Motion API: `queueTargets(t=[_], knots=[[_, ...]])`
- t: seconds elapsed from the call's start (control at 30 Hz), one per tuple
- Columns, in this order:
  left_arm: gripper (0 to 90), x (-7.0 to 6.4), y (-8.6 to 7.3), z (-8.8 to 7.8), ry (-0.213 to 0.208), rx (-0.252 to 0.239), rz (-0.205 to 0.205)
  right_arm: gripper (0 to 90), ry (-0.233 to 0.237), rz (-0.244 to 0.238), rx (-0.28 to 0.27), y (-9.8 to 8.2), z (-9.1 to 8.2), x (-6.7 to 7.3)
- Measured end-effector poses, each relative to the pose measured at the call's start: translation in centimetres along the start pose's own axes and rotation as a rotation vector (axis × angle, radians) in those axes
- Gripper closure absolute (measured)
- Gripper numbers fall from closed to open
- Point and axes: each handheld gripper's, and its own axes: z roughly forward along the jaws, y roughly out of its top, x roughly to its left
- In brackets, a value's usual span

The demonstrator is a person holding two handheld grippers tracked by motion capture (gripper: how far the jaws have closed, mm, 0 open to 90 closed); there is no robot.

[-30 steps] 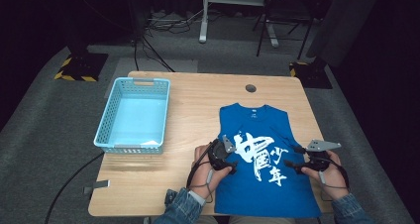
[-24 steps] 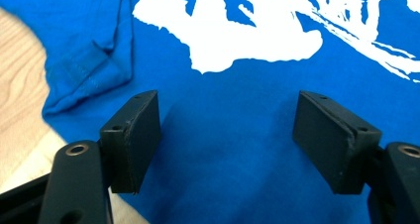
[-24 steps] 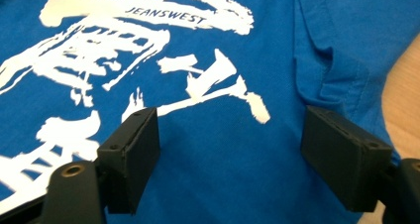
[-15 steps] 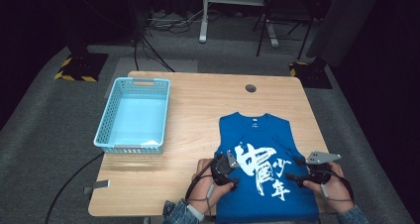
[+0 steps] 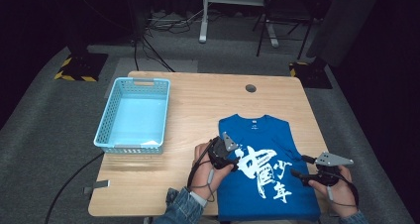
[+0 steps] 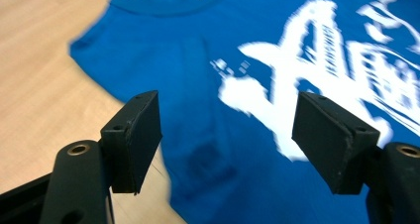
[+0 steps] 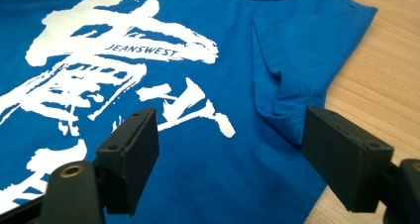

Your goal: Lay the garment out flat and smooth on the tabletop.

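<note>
A blue T-shirt with a large white print lies flat on the wooden table, at its near right; its sleeves are folded inward. My left gripper hovers open over the shirt's left edge, jaws wide apart with nothing between them. My right gripper stands open at the shirt's right side, above the folded sleeve. The white print reads JEANSWEST in the right gripper view.
A light blue plastic basket stands at the table's left side. A round cable hole sits near the far edge. Chairs and cables stand on the grey floor beyond the table.
Both hands have drawn back toward the near edge, and the shirt now lies lower on the table with its hem over the front edge. Both grippers are open.
</note>
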Motion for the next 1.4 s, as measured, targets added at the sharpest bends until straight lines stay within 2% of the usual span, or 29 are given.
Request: queueTargets(t=[0.2,0.27,0.33,0.37,0.4,0.43,0.5,0.53,0.57,0.6,0.63,0.7,0.77,0.87,0.93,1.03,1.27,1.33,1.4], knots=[[29.5,0.6,1.3,2.8,0.005,-0.020,0.026,22.9,-0.008,0.007,-0.018,0.3,-0.3,-0.1],[36.5,0.7,1.6,4.0,0.010,-0.015,0.023,22.9,-0.008,0.004,-0.031,0.7,-0.5,0.0],[39.1,0.9,1.8,5.2,0.005,0.007,0.014,22.9,-0.005,0.000,-0.036,0.8,-0.5,0.0],[42.7,0.9,1.8,5.7,0.005,0.021,0.015,22.9,-0.004,0.000,-0.039,0.9,-0.6,0.0],[50.7,0.9,1.9,6.1,0.003,0.031,0.016,22.9,-0.001,-0.002,-0.044,1.0,-0.6,0.1],[50.7,0.9,1.9,6.5,-0.002,0.043,0.020,22.9,-0.001,-0.002,-0.044,1.0,-0.6,0.1],[61.7,0.9,1.8,7.0,-0.013,0.048,0.014,22.9,0.002,0.000,-0.046,1.0,-0.6,0.0],[76.4,0.9,1.8,7.0,-0.010,0.044,0.015,23.0,0.005,0.006,-0.047,0.9,-0.6,-0.1],[76.4,1.1,1.8,6.9,0.002,0.051,0.022,23.0,0.005,0.006,-0.047,0.9,-0.6,-0.1],[83.8,1.3,1.8,6.7,-0.008,0.056,0.010,23.0,0.005,0.006,-0.048,0.9,-0.6,-0.1],[85.7,1.5,1.8,6.6,-0.019,0.053,-0.002,23.0,0.004,0.005,-0.050,0.9,-0.7,-0.2],[86.7,1.8,1.8,6.3,-0.023,0.043,-0.014,23.1,0.005,0.008,-0.053,0.9,-0.7,-0.2],[86.9,1.8,2.0,5.8,-0.018,0.014,-0.016,23.1,0.006,0.007,-0.056,1.1,-0.7,-0.1],[87.4,1.9,2.3,4.5,0.014,-0.033,-0.015,23.2,0.008,0.004,-0.062,1.4,-0.8,-0.1],[87.2,2.3,2.3,3.5,0.021,-0.052,-0.024,23.2,0.009,0.000,-0.066,1.6,-0.8,-0.1],[87.3,3.0,2.1,1.9,0.053,-0.079,-0.038,23.3,0.016,-0.006,-0.071,2.2,-0.5,-0.1],[87.1,5.2,-0.2,-1.3,0.140,-0.098,-0.097,23.3,0.035,-0.014,-0.068,3.0,0.5,-0.1],[86.3,6.0,-1.3,-1.9,0.162,-0.093,-0.135,23.3,0.044,-0.021,-0.068,3.4,0.8,-0.1],[85.5,6.6,-2.5,-2.4,0.204,-0.071,-0.159,23.3,0.049,-0.028,-0.068,3.8,1.2,-0.1]])
